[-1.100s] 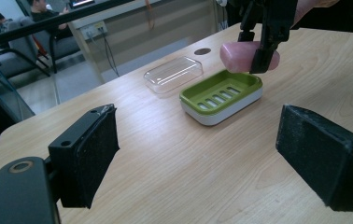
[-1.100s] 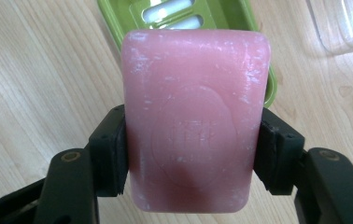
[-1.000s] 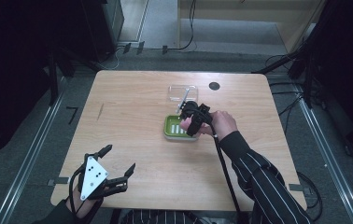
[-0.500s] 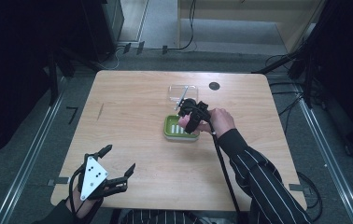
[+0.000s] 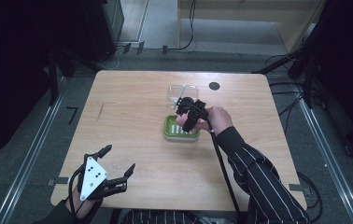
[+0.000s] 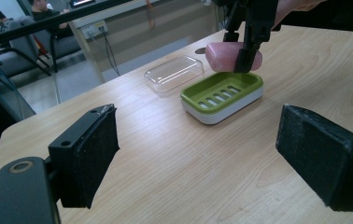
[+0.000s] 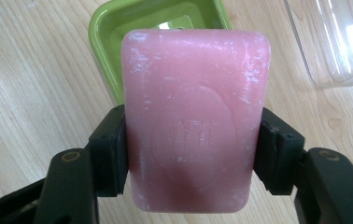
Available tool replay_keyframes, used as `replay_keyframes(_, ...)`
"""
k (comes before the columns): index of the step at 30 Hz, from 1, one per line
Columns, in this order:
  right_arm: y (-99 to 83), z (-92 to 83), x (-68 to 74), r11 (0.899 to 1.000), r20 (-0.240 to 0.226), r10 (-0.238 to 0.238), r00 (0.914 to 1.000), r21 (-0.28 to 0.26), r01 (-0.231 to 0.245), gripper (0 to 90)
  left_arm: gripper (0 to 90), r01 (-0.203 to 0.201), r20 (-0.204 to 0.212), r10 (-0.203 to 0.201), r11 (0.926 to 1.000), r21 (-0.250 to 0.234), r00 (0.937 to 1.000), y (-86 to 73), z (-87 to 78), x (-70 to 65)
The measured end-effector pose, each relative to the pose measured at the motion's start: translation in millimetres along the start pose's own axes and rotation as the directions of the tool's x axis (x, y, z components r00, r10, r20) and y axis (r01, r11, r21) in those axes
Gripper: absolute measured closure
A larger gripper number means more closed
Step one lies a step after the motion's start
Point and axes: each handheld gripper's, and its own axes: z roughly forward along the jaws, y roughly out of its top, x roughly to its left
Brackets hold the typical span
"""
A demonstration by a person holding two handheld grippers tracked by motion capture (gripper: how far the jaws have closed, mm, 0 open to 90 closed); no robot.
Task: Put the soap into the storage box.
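A pink soap bar (image 7: 193,116) is clamped between the two jaws of my right gripper (image 5: 187,114). It hangs a little above the far end of a green soap dish (image 6: 221,95) with a white base, which rests near the table's middle (image 5: 181,129). From the left gripper view the pink soap bar (image 6: 221,57) hovers clear of the dish. My left gripper (image 5: 111,169) stays near the front left edge, open, with nothing between its pads (image 6: 93,149).
A clear plastic lid (image 6: 173,73) lies on the table just beyond the dish, also seen as the clear lid (image 5: 182,91). A small dark round hole (image 5: 214,86) marks the wooden table (image 5: 132,112) behind it. A cable trails from the right gripper along the striped sleeve (image 5: 254,172).
The right gripper has lifted slightly and shifted toward the far end of the dish with the soap. The left gripper has not moved.
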Motion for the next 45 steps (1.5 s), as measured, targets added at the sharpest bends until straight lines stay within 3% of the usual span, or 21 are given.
replay_keyframes(28,7.2,5.5,-4.2,0.999,-0.015,-0.046,0.9988,-0.027,0.046,38.7,13.3,0.009,-0.032,-0.009,0.9999,0.008,0.9994,-3.0,-9.1,0.5)
replay_keyframes(40,11.7,17.9,-7.6,0.997,-0.032,-0.068,0.9972,-0.033,0.067,38.7,13.3,0.012,-0.046,-0.011,0.9999,0.012,0.9989,-4.5,-13.5,0.8)
replay_keyframes(45,11.6,22.6,-10.1,0.998,-0.044,-0.056,0.9974,-0.027,0.055,38.7,13.3,0.012,-0.051,-0.011,0.9998,0.013,0.9986,-5.1,-15.2,0.7)
